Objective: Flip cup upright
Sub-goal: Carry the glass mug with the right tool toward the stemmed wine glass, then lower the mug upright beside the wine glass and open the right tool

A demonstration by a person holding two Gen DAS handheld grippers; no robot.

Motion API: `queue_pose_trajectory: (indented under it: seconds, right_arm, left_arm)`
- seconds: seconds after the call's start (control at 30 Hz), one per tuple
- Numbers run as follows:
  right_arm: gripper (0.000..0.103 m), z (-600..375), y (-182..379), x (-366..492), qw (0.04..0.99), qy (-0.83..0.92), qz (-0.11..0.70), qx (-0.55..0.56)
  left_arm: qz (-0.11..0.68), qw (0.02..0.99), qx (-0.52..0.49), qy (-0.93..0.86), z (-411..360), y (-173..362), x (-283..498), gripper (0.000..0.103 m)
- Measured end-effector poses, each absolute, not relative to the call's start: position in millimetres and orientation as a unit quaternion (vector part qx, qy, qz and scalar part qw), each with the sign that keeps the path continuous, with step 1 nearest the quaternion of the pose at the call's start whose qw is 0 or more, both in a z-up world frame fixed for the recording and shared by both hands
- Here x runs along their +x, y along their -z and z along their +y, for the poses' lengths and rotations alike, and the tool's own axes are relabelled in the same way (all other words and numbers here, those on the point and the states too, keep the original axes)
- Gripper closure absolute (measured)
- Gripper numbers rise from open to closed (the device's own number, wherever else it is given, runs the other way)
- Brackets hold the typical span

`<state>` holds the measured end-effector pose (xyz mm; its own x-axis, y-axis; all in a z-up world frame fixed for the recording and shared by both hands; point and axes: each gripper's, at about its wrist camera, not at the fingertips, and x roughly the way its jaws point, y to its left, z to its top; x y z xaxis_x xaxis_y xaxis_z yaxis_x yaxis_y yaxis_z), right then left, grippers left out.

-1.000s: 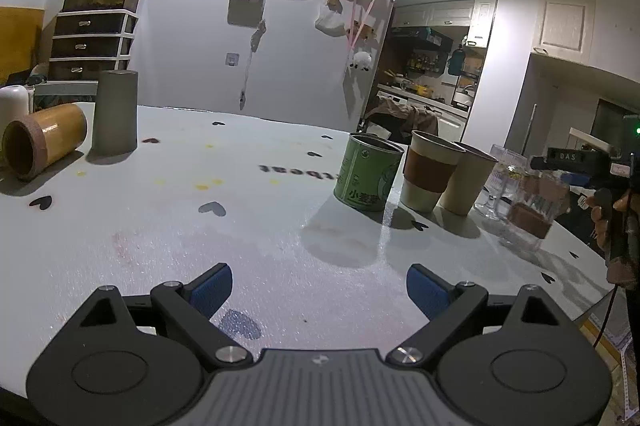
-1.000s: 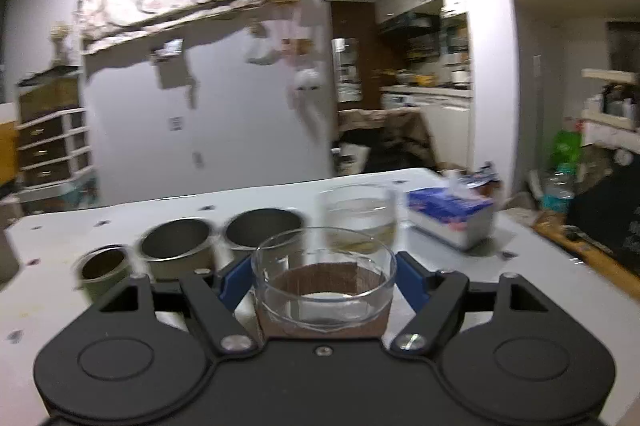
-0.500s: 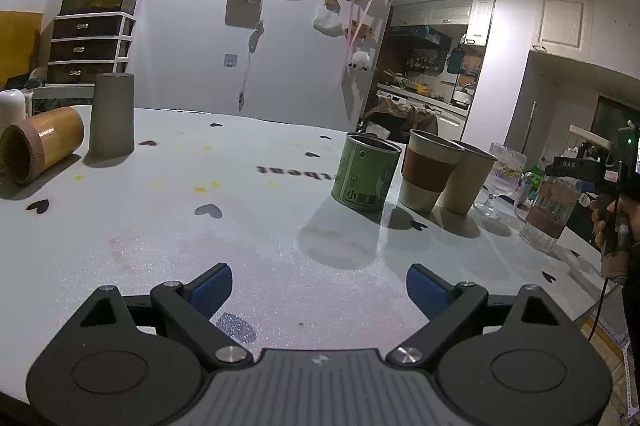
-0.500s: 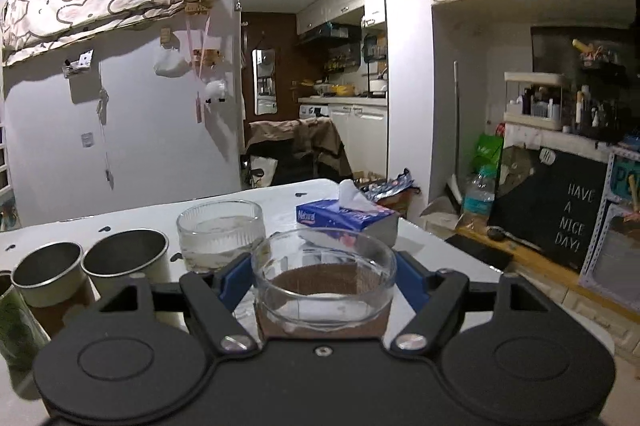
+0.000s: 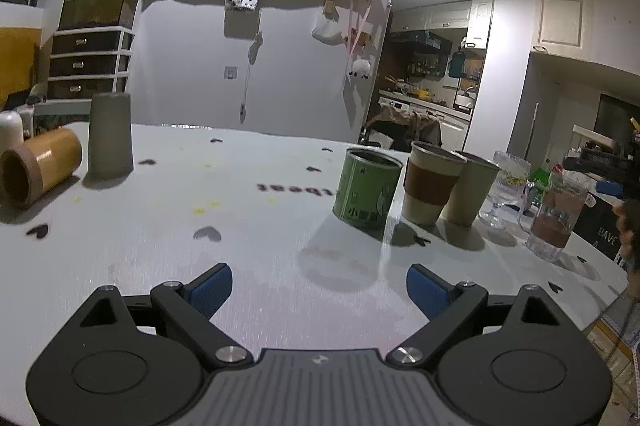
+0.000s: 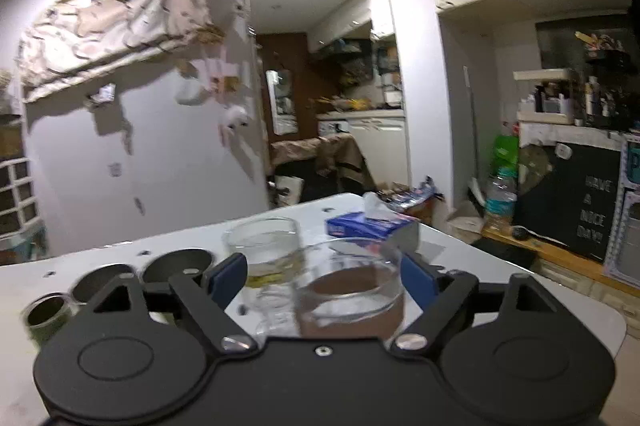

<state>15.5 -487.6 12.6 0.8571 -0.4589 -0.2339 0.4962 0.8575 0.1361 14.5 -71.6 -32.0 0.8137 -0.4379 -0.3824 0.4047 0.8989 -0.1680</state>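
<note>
The glass cup with a brown sleeve (image 6: 350,292) stands upright on the white table (image 5: 260,250), mouth up, between the spread, released fingers of the right gripper (image 6: 322,276); it looks just set down, leaving room to back straight out. It sits at the right end of a row with the stemmed glass (image 5: 506,185), two paper cups and the green can (image 5: 366,191), at three o'clock of the left gripper (image 5: 318,284), close to the table's edge. The left gripper hangs open, empty, over bare tabletop; a tan tube (image 5: 38,169) lies toppled at ten o'clock.
</note>
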Motion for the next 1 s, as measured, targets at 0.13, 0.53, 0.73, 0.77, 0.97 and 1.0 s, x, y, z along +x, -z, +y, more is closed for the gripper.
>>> queue_pose_trajectory:
  seconds: [0.13, 0.53, 0.73, 0.77, 0.97, 1.0]
  right_arm:
    - [0.014, -462.7, -14.4, -9.2, 0.967, 0.226, 0.080, 0.086]
    - [0.005, -415.4, 5.7, -70.4, 0.965, 0.241, 0.066, 0.079]
    - [0.001, -399.3, 14.8, -86.8, 0.964, 0.245, 0.074, 0.073]
    - [0.000, -395.6, 15.7, -88.9, 0.964, 0.248, 0.073, 0.067]
    - [0.000, -379.9, 19.9, -99.6, 0.964, 0.252, 0.067, 0.050]
    - [0.000, -377.4, 21.1, -100.6, 0.964, 0.254, 0.066, 0.046]
  left_arm:
    - [0.196, 0.954, -0.036, 0.223, -77.6, 21.6, 18.0, 0.009]
    - [0.165, 0.957, -0.015, 0.240, -112.3, 3.4, 20.4, 0.005]
    - [0.160, 0.955, -0.001, 0.251, -129.8, 5.8, 17.4, 0.001]
    - [0.159, 0.955, 0.001, 0.251, -131.7, 6.6, 16.4, 0.000]
    - [0.154, 0.954, 0.015, 0.255, -141.0, 12.4, 8.9, 0.000]
    - [0.152, 0.955, 0.020, 0.255, -142.5, 13.3, 7.4, 0.000]
